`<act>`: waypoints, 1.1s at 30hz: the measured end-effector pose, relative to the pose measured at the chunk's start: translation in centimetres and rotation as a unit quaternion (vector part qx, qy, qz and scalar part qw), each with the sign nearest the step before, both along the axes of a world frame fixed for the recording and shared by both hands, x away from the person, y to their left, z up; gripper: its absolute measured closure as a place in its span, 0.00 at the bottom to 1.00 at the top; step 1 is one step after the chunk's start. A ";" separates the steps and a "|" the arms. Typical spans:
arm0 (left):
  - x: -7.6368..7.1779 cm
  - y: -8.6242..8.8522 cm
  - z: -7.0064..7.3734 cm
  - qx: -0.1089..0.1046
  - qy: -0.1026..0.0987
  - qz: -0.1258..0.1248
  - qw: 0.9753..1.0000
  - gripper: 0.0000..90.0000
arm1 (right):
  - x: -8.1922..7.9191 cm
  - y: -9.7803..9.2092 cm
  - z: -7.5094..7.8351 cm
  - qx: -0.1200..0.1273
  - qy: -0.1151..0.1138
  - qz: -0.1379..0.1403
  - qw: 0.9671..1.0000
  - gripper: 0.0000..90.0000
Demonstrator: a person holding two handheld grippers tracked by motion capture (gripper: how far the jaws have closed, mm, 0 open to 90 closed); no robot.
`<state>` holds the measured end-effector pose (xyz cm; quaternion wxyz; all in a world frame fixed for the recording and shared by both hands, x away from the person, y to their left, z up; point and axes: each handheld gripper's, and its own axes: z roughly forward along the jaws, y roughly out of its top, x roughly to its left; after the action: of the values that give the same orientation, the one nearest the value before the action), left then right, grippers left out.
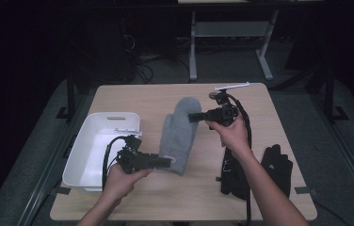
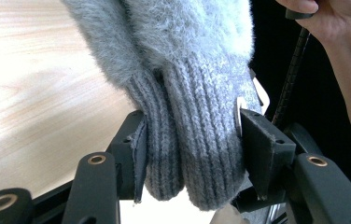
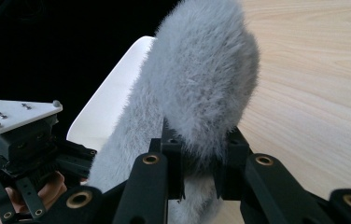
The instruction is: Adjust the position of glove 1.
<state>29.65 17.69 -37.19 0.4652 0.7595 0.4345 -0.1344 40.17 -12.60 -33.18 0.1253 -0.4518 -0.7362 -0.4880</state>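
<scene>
A fuzzy grey mitten (image 1: 181, 132) is stretched above the middle of the wooden table (image 1: 269, 113), held at both ends. My left gripper (image 1: 168, 161) is shut on its ribbed cuff (image 2: 192, 149), which bunches between the jaws. My right gripper (image 1: 193, 117) is shut on the fluffy fingertip end (image 3: 206, 93), near the mitten's upper right edge. The left gripper's body and its grey plate (image 3: 15, 114) appear at the lower left of the right gripper view.
An empty white bin (image 1: 100, 148) sits at the table's left edge, just behind my left hand. A pair of black gloves (image 1: 274, 169) lies at the front right, partly under my right forearm. A metal stand (image 1: 229, 33) is on the floor beyond the table.
</scene>
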 end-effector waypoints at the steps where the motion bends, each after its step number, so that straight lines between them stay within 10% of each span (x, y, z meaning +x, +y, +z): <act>1: 0.0 0.2 0.0 0.001 -0.002 -0.001 1.000 0.52 | 0.0 0.1 0.1 0.000 0.001 0.000 1.000 0.85; 33: -0.5 5.9 3.3 -0.004 -0.025 0.034 0.999 0.52 | 1.5 5.8 3.4 0.030 -0.005 0.033 0.999 0.85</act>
<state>29.15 23.61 -33.93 0.4833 0.7452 0.4481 -0.1015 41.64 -6.79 -29.76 0.1510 -0.4206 -0.7362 -0.5082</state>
